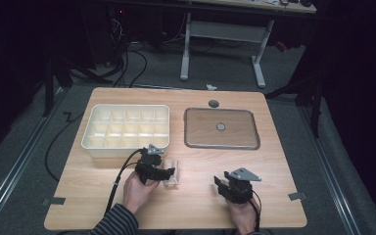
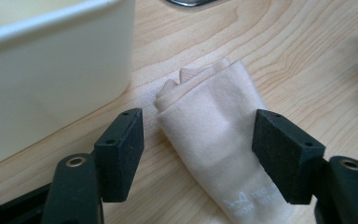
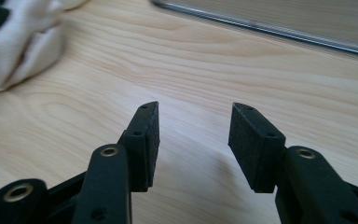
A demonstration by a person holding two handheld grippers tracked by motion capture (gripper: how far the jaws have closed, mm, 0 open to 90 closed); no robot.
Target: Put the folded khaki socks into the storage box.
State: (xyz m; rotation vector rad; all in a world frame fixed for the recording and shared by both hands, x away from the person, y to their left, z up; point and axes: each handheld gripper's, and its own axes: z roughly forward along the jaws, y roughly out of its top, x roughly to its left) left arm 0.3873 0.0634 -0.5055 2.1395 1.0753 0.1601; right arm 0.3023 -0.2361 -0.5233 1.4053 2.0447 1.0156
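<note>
The left gripper (image 2: 198, 154) straddles a folded beige sock (image 2: 214, 140) near the table's (image 1: 196, 205) front edge, jaws released; the right gripper (image 3: 193, 140) gapes empty.

A folded beige cloth (image 2: 214, 140) lies flat on the table, near the white bin.

Overhead view — two close jaw-level views
</note>
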